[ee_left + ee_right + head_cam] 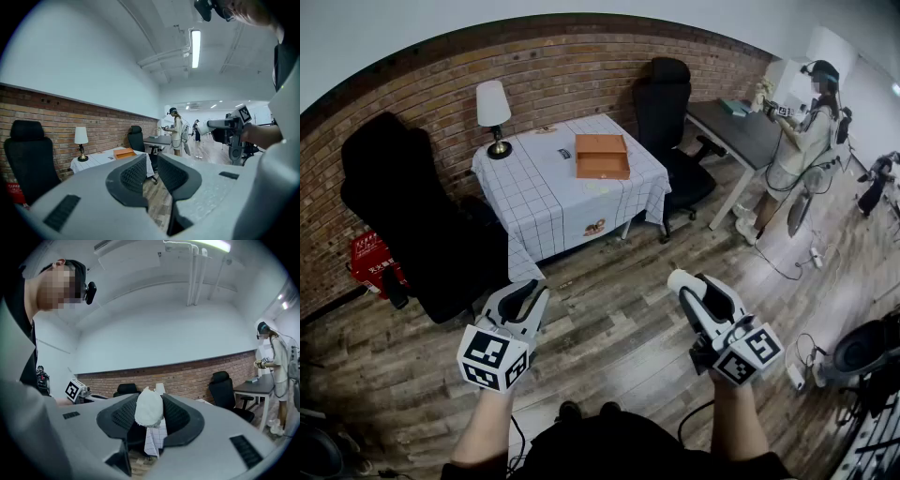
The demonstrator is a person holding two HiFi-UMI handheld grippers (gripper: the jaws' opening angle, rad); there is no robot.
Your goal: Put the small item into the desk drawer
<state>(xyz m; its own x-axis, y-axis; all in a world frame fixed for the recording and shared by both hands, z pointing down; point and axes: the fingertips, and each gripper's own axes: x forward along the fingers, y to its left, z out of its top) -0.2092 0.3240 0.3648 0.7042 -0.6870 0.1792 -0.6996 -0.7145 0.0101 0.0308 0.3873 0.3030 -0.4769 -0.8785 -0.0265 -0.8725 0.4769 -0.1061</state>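
Far left, by the brick wall: a black office chair [403,216] stands on the wooden floor [619,319].
Table: a checked cloth covers the table [544,202] straight ahead of me; a white-shaded lamp [494,117] stands at its back left corner.
Drawer: the orange drawer box [602,156] sits on the table's right half, open at the top, well apart from both my claws.
My left arm: my left forearm [487,427] rises from the bottom edge, and the claw points ahead toward the table, tipped slightly down.
My left gripper [530,291] [151,164]: released, with a narrow gap between the pads and nothing in it.
My right arm: my right forearm [736,422] reaches forward, and the claw is held about level over the floor.
My right gripper [689,287] [149,412]: grasping the small white item [679,278] [149,408], which is pinched between the two ribbed pads and pokes up past the tips.
Right side: a second black chair [666,103], a dark desk [741,131], and another person [806,141] standing beside it.
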